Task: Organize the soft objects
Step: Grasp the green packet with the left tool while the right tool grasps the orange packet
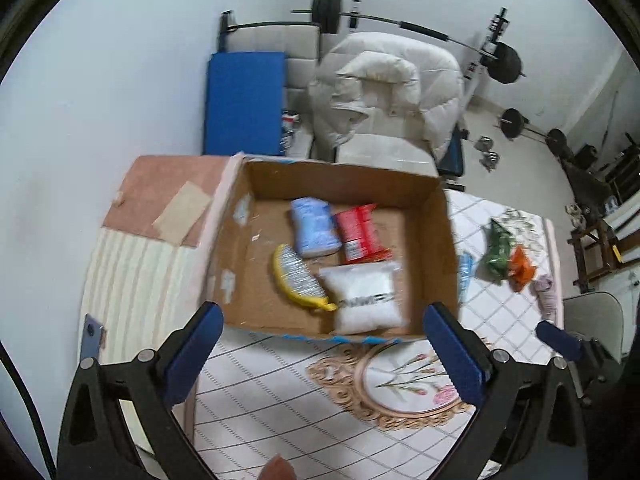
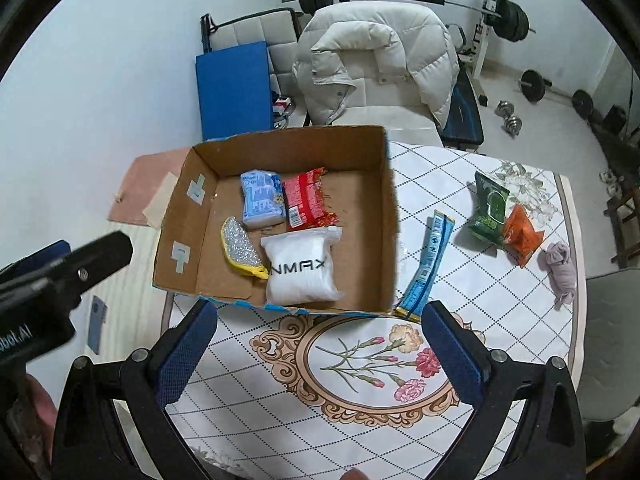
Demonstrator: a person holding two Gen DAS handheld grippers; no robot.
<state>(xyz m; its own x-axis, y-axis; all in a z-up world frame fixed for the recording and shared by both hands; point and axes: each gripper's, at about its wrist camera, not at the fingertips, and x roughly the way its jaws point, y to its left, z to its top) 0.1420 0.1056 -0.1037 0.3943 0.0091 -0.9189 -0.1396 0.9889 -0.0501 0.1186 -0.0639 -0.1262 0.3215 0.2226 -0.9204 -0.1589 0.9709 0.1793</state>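
Note:
An open cardboard box point(image 2: 372, 216) point(image 1: 436, 240) stands on the table. In it lie a white pouch point(image 2: 300, 270) point(image 1: 366, 296), a red packet point(image 2: 308, 202) point(image 1: 358, 232), a light blue pack point(image 2: 260, 200) point(image 1: 314, 226) and a yellow-edged silver scrubber point(image 2: 240, 248) point(image 1: 298, 278). Right of the box lie a blue sachet point(image 2: 426, 268), a green pack point(image 2: 488, 210) point(image 1: 496, 250), an orange pack point(image 2: 522, 234) point(image 1: 522, 268) and a mauve cloth point(image 2: 560, 266) point(image 1: 546, 292). My left gripper point(image 1: 324, 356) and my right gripper point(image 2: 320, 354) are both open and empty, above the table in front of the box.
The table carries a white checked cloth with a floral medallion point(image 2: 372, 364). Behind it stand a chair with a white puffer jacket point(image 2: 376, 60), a blue mat point(image 2: 232, 88) and a barbell rack point(image 2: 492, 4). A grey chair point(image 2: 612, 340) stands at the right.

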